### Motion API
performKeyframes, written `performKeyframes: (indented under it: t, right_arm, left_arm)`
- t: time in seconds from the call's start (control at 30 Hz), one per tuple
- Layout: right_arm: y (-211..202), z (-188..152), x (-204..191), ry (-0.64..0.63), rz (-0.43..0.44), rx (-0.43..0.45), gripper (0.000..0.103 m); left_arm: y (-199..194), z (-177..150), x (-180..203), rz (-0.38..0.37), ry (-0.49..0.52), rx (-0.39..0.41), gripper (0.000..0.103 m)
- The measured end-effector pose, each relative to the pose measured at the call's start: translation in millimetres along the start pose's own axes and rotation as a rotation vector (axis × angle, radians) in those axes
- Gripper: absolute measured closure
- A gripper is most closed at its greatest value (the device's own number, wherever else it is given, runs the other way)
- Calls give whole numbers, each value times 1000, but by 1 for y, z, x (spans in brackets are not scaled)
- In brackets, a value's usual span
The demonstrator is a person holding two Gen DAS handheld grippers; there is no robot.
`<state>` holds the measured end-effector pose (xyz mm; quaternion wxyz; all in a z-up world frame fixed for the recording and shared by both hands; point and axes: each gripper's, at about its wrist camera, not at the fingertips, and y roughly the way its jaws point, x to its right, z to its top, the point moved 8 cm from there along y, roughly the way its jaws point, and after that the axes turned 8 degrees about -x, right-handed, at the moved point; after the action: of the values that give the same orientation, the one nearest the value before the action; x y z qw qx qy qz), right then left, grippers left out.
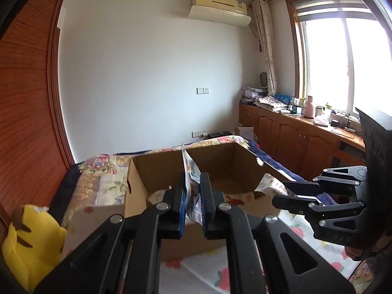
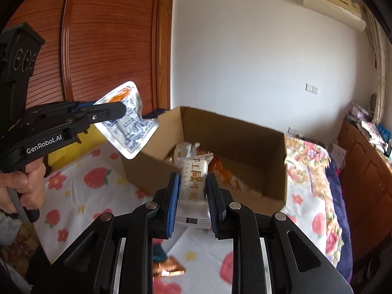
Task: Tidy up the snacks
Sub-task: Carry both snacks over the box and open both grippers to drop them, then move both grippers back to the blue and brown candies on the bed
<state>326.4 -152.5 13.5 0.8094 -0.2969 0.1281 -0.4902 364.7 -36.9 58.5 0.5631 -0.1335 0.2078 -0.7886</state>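
My left gripper (image 1: pixel 192 191) is shut on a flat silver snack pouch (image 1: pixel 189 171) held on edge, in front of an open cardboard box (image 1: pixel 156 169) on the bed. From the right wrist view the same left gripper (image 2: pixel 122 109) holds the silver pouch (image 2: pixel 127 125) in the air left of the cardboard box (image 2: pixel 245 144). My right gripper (image 2: pixel 192 188) is shut on a white nougat packet (image 2: pixel 194 186) just before the box's near wall. That right gripper (image 1: pixel 284 193) and its white packet (image 1: pixel 272 186) show at the box's right side. Several snacks (image 2: pixel 220 169) lie inside the box.
The box stands on a bed with a strawberry-print sheet (image 2: pixel 80 186) and a floral quilt (image 2: pixel 311 161). A copper-coloured wrapper (image 2: pixel 169 268) lies on the sheet below my right gripper. A yellow plush toy (image 1: pixel 31 240) sits at the left. Wooden cabinets (image 1: pixel 294 137) line the window wall.
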Motion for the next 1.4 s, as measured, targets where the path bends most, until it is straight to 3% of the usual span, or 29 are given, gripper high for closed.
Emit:
performKeyframes:
  t: [0.37, 0.77, 1.4]
  right_arm:
    - [50, 29, 18, 11, 5, 4, 83]
    - [87, 20, 42, 84, 25, -53, 83]
    - [92, 14, 46, 101, 23, -74, 78]
  left_arm:
    - [49, 11, -31, 25, -23, -17, 96]
    - [91, -11, -40, 19, -72, -85, 96]
    - [87, -26, -31, 19, -64, -108, 87]
